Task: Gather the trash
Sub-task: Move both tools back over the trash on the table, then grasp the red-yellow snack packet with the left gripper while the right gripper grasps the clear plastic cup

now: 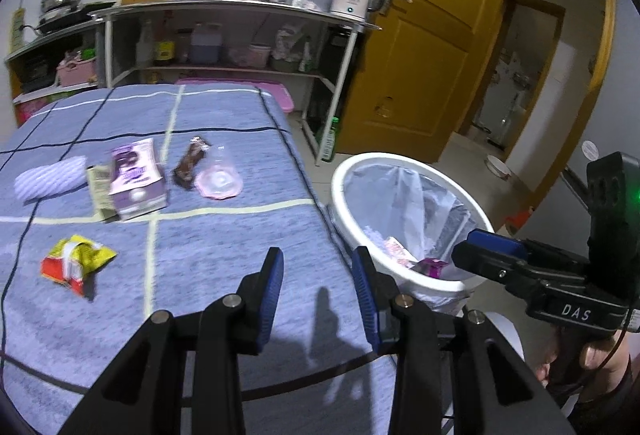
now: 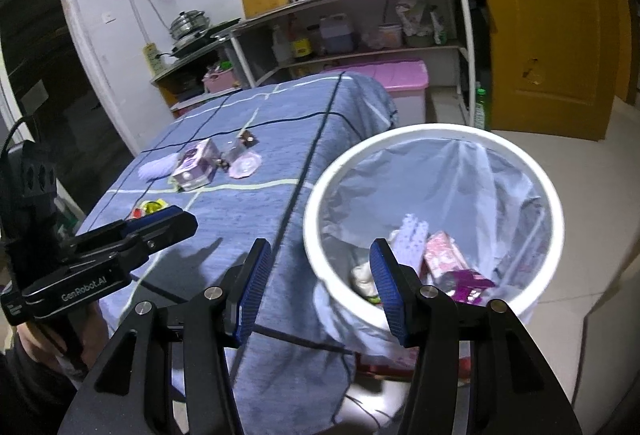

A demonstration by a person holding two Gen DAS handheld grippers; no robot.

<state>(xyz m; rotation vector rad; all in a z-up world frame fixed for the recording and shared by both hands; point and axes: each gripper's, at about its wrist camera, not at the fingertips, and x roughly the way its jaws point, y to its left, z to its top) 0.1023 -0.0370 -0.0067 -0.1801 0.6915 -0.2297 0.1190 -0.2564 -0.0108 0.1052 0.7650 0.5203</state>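
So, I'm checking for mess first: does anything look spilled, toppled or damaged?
Nothing spilled. The purple carton lies on its side on the tablecloth, the yellow wrapper is crumpled, and the door has a chipped patch.

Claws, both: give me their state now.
Left claw: open, holding nothing.
Right claw: open, holding nothing.

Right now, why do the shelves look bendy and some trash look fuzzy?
Left wrist view: the fisheye lens curves the shelf unit, and motion blur smears the purple carton and yellow snack wrapper. Right wrist view: the white trash bin bulges, its contents look soft, and the corners go black.
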